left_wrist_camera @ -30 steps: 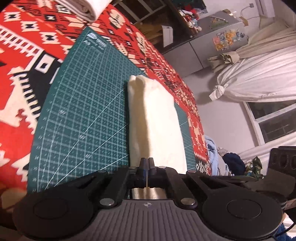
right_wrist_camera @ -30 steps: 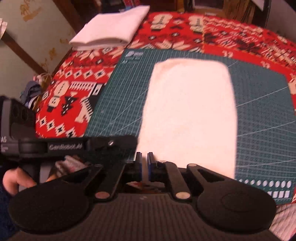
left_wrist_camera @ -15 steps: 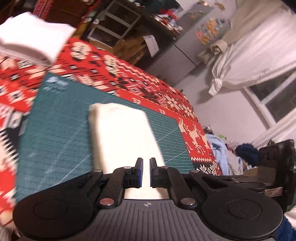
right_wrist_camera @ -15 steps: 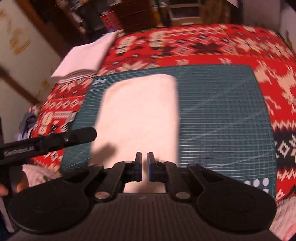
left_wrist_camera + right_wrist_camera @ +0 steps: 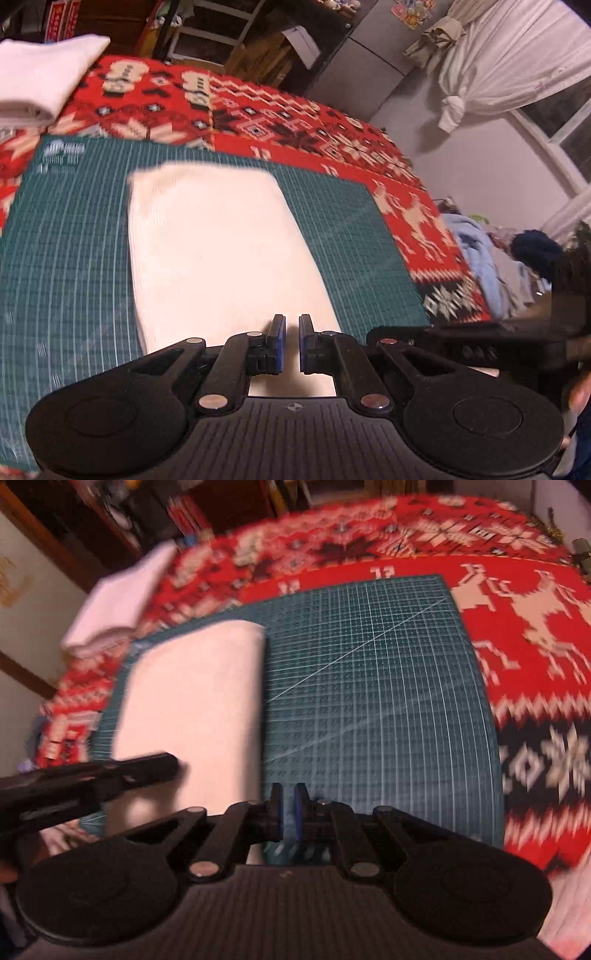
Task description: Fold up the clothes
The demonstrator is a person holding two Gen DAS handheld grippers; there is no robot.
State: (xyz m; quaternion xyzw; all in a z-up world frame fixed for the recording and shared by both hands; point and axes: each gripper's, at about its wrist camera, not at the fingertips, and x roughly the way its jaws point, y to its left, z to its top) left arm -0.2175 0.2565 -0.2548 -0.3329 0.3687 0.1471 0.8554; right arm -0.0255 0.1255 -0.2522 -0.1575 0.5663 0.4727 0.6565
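Note:
A cream cloth [image 5: 218,254], folded into a long rectangle, lies flat on the green cutting mat [image 5: 66,258]. My left gripper [image 5: 291,332] hovers over the cloth's near end, slightly open with nothing between its blue pads. In the right wrist view the cloth [image 5: 195,701] lies left of centre. My right gripper [image 5: 289,806] is just off its near right corner, over the bare mat [image 5: 369,701], with a narrow gap and nothing held. The left gripper's body [image 5: 88,786] reaches in over the cloth's near left part.
A red patterned blanket [image 5: 295,122] covers the table under the mat. A stack of folded white cloth [image 5: 40,81] sits at the far left corner. Loose clothes [image 5: 476,258] are piled beyond the table's right edge. A knotted white curtain and a window stand behind.
My left gripper went from shut at the cloth's near edge to slightly open and lifted away. The right gripper swung to the right, off the cloth and over bare mat. The cloth stays flat.

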